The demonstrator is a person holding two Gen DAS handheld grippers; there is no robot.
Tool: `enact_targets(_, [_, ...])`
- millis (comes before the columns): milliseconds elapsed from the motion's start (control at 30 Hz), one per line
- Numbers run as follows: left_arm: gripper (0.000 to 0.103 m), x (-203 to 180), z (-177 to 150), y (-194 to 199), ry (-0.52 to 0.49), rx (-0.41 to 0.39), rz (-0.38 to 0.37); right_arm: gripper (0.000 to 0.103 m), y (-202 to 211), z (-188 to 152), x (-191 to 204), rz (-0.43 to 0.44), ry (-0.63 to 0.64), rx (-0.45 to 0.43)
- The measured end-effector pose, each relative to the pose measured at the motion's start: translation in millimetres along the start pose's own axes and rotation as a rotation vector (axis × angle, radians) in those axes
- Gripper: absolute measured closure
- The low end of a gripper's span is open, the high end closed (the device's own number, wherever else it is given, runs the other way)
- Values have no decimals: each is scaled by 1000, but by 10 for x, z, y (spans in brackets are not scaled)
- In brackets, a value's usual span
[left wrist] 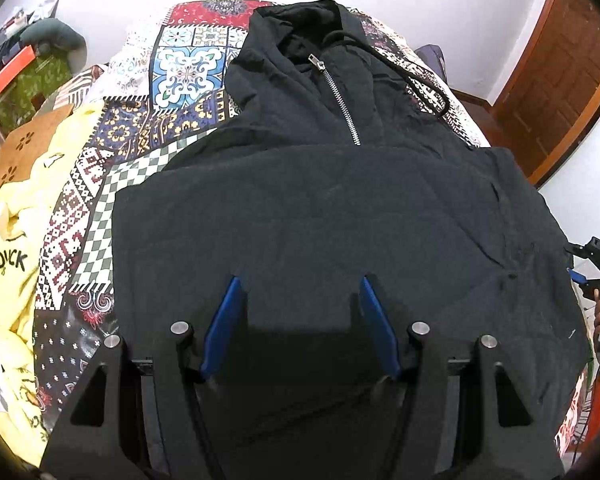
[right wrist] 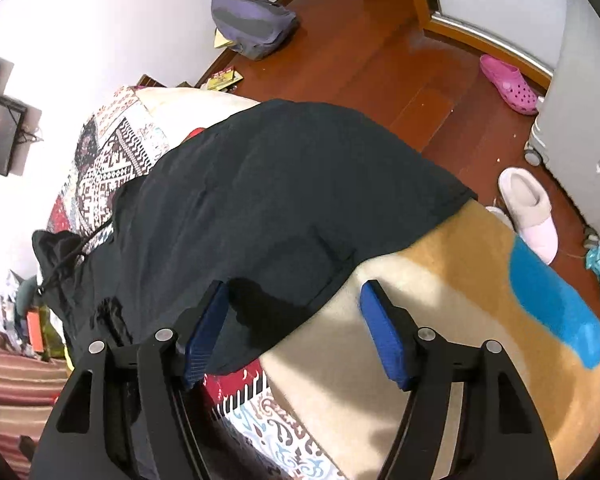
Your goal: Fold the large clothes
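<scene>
The black hoodie [left wrist: 340,208] lies spread on the bed [left wrist: 100,184], hood [left wrist: 296,28] toward the far wall, its short zip [left wrist: 338,96] running down from the collar and a drawcord [left wrist: 428,80] looping off to one side over the patterned bedspread. The lower part has been laid up over the chest, so a broad, fairly smooth dark panel faces the ceiling — a few soft creases run across it. One edge of the hoodie [right wrist: 268,200] hangs out past the bedspread onto a tan blanket [right wrist: 460,320] with a blue patch.

The left tongs [left wrist: 298,284] hang above the near part of the hoodie, blue pads [left wrist: 224,328] spread apart with nothing but cloth beneath them; I cannot tell whether the tips touch it. The right tongs [right wrist: 294,290] stand spread too, over the hem corner at the bed's side — one pad [right wrist: 206,332] above the black cloth, the other above the tan blanket, neither pinching anything.

Beside the hoodie on the bed sits a crumpled yellow garment [left wrist: 16,248] with dark lettering. On the wooden floor [right wrist: 380,60] lie a pink clog [right wrist: 508,84], a pale slipper [right wrist: 530,212] and a grey-purple bag [right wrist: 252,20] against the wall.
</scene>
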State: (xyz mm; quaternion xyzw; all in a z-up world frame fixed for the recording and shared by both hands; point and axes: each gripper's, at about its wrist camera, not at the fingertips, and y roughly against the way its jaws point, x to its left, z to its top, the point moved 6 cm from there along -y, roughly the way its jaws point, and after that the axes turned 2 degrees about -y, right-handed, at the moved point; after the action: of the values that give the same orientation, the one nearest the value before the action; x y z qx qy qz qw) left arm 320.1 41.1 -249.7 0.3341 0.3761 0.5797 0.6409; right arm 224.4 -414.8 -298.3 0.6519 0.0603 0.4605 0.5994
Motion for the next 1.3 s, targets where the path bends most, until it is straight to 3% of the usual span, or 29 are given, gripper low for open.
enact_targets(167, [42,13,-49,27,6,-3,-1,32,-189,206,59,-49,-15,-40])
enact_targets(267, [42,32,-81,51,5,-4,7,38,-224,316,99,-109,-3,-98])
enact_targets(467, [42,131,-145,97,1,-7,35,86,-19,370,352,-200,111,-199])
enact_targets(567, [42,178,-174,130,3,-11,42,92,143,395,510,-169,131,-238])
enact_targets(667, [42,221,-194,174,10,-18,43,94,408,363,849,-87,186,-295])
enact_targets(900, [42,258,-237,303,22,-38,36,95,987,-167,2064,105,512,-382])
enact_targets(1000, [42,262,-250,364,17,-45,36,95,998,-517,2458,161,638,-362])
enact_targets(1133, [42,280,-284,466,13,-57,41,94,688,-967,2731,198,734,-258])
enact_targets(1300, [42,327,-348,562,15,-65,42,94,59,-1513,2721,137,829,-76])
